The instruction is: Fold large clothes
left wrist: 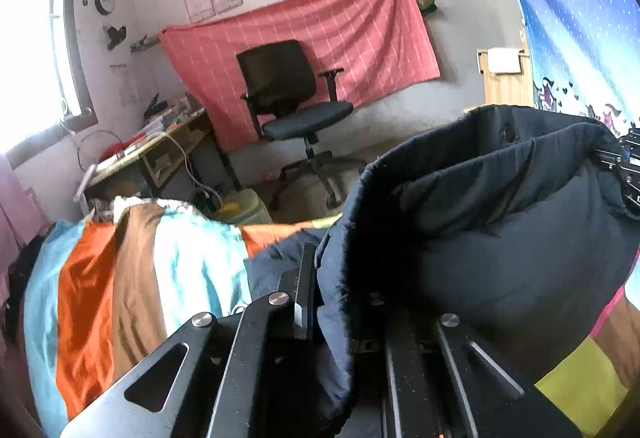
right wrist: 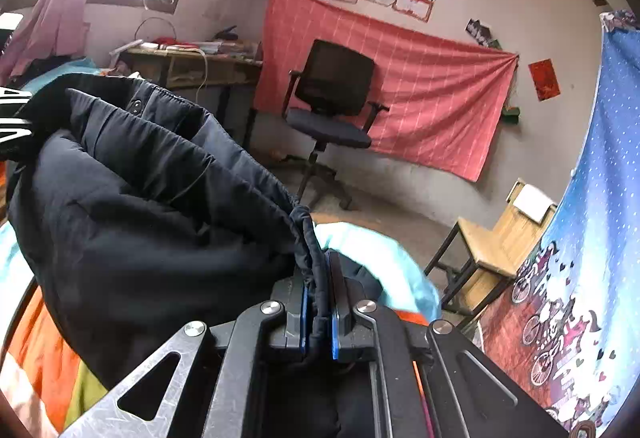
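While both grippers clamp it, the dark navy padded jacket (right wrist: pixel 132 205) hangs bunched between them.
Right gripper (right wrist: pixel 320 294) pinches the gathered, corded hem; left gripper (left wrist: pixel 320 294) is closed on an edge fold. Puffy, creased fabric, a snap button near its rim, sags above the striped bedding (left wrist: pixel 132 278).

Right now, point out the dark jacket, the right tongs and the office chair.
dark jacket (right wrist: pixel 132 205): right wrist view, padded body.
right tongs (right wrist: pixel 320 290): right wrist view, shut on the jacket's gathered edge.
office chair (left wrist: pixel 308 115): left wrist view, seat cushion.

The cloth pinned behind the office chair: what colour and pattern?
Red-pink cloth with a thin white grid, clearest in the left wrist view.
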